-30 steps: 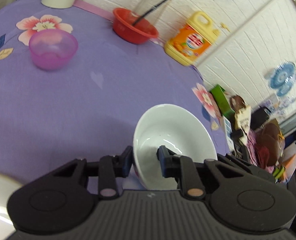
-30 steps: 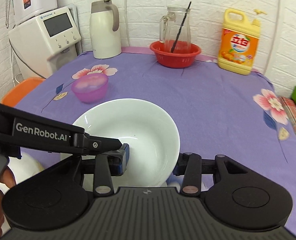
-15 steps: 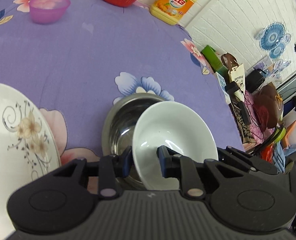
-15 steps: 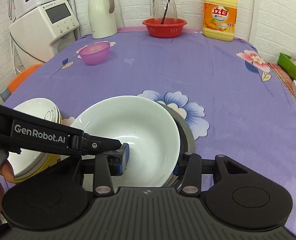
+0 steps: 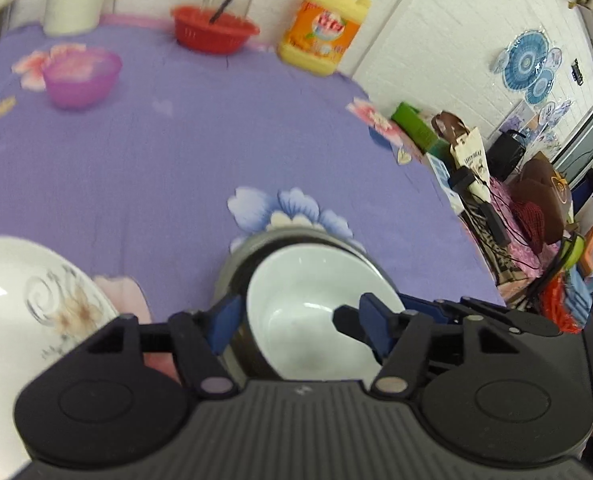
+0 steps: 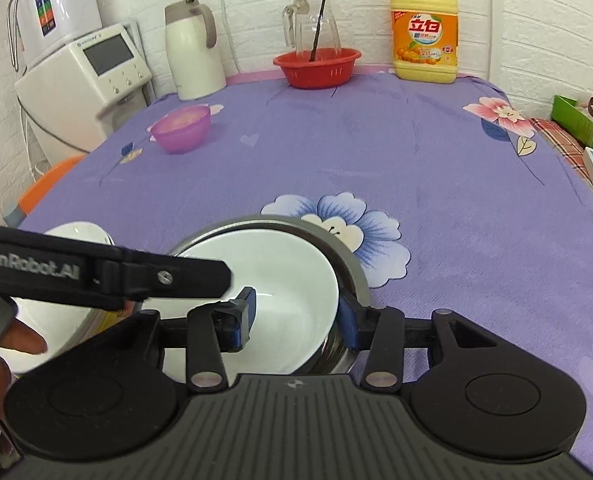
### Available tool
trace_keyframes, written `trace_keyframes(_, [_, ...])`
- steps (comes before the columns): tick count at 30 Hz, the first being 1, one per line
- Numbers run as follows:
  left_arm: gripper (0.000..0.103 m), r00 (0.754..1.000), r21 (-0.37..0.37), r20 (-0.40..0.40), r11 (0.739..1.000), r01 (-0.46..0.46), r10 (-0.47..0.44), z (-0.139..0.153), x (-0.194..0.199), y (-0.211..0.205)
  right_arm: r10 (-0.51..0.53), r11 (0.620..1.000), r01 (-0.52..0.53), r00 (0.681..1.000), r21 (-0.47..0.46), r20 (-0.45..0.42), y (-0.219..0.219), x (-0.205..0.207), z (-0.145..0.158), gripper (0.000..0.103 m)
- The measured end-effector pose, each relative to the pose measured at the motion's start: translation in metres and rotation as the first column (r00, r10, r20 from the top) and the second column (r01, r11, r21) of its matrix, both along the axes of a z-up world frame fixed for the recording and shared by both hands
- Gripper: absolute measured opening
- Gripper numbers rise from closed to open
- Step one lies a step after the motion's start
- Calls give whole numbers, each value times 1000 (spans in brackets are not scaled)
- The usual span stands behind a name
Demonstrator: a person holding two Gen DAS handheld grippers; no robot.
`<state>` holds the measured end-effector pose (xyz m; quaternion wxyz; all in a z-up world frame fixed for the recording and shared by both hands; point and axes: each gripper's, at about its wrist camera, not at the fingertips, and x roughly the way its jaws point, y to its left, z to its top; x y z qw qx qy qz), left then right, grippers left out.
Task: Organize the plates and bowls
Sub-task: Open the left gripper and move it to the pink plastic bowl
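Note:
A plain white bowl (image 5: 316,304) (image 6: 280,280) sits nested inside a steel bowl (image 5: 240,252) (image 6: 352,264) on the purple cloth. My left gripper (image 5: 292,316) is open, its jaws straddling the near rim of both bowls without pinching. My right gripper (image 6: 296,312) is open too, one jaw inside the white bowl and one outside its right rim. A flowered white plate (image 5: 28,304) lies at the left, seen as a white stack (image 6: 64,320) in the right wrist view. A small purple bowl (image 5: 82,76) (image 6: 182,128) stands farther back.
At the back stand a red basket (image 6: 316,66) with a glass jug, a yellow detergent bottle (image 6: 424,32), a white kettle (image 6: 192,48) and a white appliance (image 6: 84,80). The table's right edge (image 5: 456,216) drops off to clutter on the floor.
The white bowl has been lowered into the steel bowl. Both grippers, shut on its rim before, have opened and let go.

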<state>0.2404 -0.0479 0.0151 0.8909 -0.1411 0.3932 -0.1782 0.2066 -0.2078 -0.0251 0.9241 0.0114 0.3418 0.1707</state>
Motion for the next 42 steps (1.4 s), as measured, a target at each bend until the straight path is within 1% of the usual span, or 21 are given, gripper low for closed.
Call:
trace_keyframes(3, [68, 998, 13, 64, 1000, -2, 1, 12, -8, 5, -17, 999, 16, 999, 31, 29, -5, -4, 6, 85])
trace_keyframes(4, [69, 997, 9, 73, 1000, -3, 2, 15, -9, 7, -28, 999, 27, 999, 34, 45, -6, -7, 9, 90])
trace_keyframes(5, [70, 997, 7, 80, 1000, -9, 8, 16, -11, 10, -36, 999, 34, 998, 33, 60, -7, -10, 11, 98])
trace_keyframes(6, [70, 996, 3, 85, 1000, -17, 17, 18, -14, 15, -44, 999, 41, 996, 34, 74, -7, -13, 12, 103])
trace_keyframes(8, [70, 995, -1, 100, 1000, -26, 26, 18, -18, 20, -63, 997, 59, 992, 44, 106, -6, -22, 13, 103])
trace_keyframes(11, [70, 993, 14, 110, 999, -35, 33, 15, -21, 27, -80, 994, 70, 989, 80, 128, -3, -32, 14, 103])
trace_keyframes(13, [70, 993, 26, 113, 999, -42, 39, 13, -22, 33, -71, 992, 57, 990, 109, 124, 2, -36, 13, 103])
trace_keyframes(15, [70, 992, 42, 114, 998, -56, 51, 12, -20, 41, -41, 992, 27, 992, 121, 118, 7, -37, 14, 103])
trace_keyframes(17, [70, 989, 48, 121, 995, -91, 85, 15, -16, 54, -16, 992, 1, 993, 126, 118, 12, -34, 15, 103])
trace_keyframes(19, [70, 984, 37, 127, 991, -128, 122, 19, -12, 72, -6, 992, -9, 993, 128, 114, 16, -28, 18, 103])
trace_keyframes(22, [70, 971, 40, 148, 979, -198, 190, 26, -5, 101, 15, 991, -30, 994, 132, 112, 21, -16, 23, 103])
trace_keyframes(27, [71, 945, 26, 170, 957, -289, 280, 37, 19, 149, 61, 987, -72, 994, 141, 85, 36, 17, 31, 103])
trace_keyframes(31, [71, 929, 29, 168, 941, -338, 329, 40, 54, 183, 92, 988, -100, 993, 115, 75, 62, 56, 43, 103])
trace_keyframes(36, [71, 922, 18, 127, 928, -371, 366, 32, 107, 213, 137, 988, -140, 989, 59, 49, 105, 116, 53, 103])
trace_keyframes(38, [71, 921, 19, 103, 926, -378, 374, 25, 129, 221, 153, 987, -154, 988, 52, 21, 122, 144, 51, 103])
trace_keyframes(42, [71, 925, -15, 34, 925, -379, 379, 8, 172, 232, 180, 983, -179, 983, 41, -39, 156, 201, 40, 103])
